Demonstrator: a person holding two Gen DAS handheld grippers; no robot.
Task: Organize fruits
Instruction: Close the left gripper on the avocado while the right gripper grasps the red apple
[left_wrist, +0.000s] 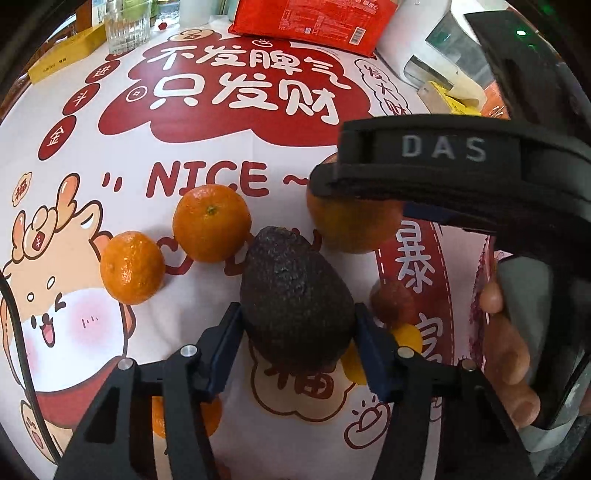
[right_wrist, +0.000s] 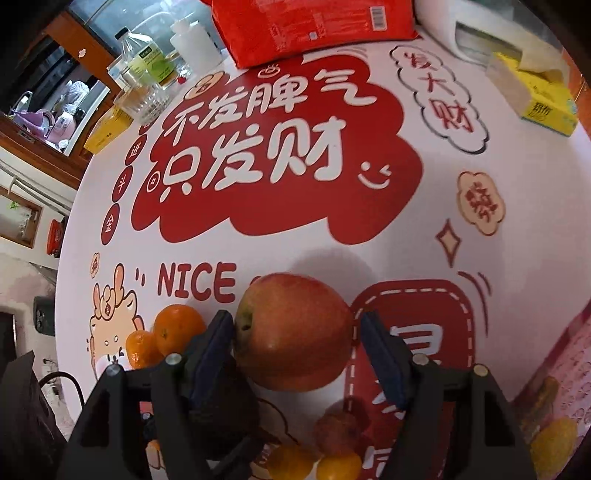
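Nearest to us in the left wrist view, our left claw (left_wrist: 297, 332) has both pads pressed to the sides of a dark avocado (left_wrist: 295, 295), which it grips just above the printed table (left_wrist: 221, 155). Just right of it we see a small reddish fruit (left_wrist: 393, 302) and a bit of yellow fruit (left_wrist: 408, 338) below that.

In the right wrist view, our right claw (right_wrist: 297, 354) grips a red apple (right_wrist: 293, 332): the left pad touches its side, though we cannot tell whether the right pad fully touches. From the left camera this claw (left_wrist: 443, 173) shows from the side, with the apple (left_wrist: 351, 225) under it.

Further left, two mandarins (left_wrist: 170, 247) sit on the table, close together, loose rather than in any container.

At the far edge we see a clear glass (left_wrist: 127, 24), whose contents we cannot make out, a yellow box (left_wrist: 68, 55), a red packet (left_wrist: 310, 18) and a tissue box (right_wrist: 535, 96) with tissue showing at its top.
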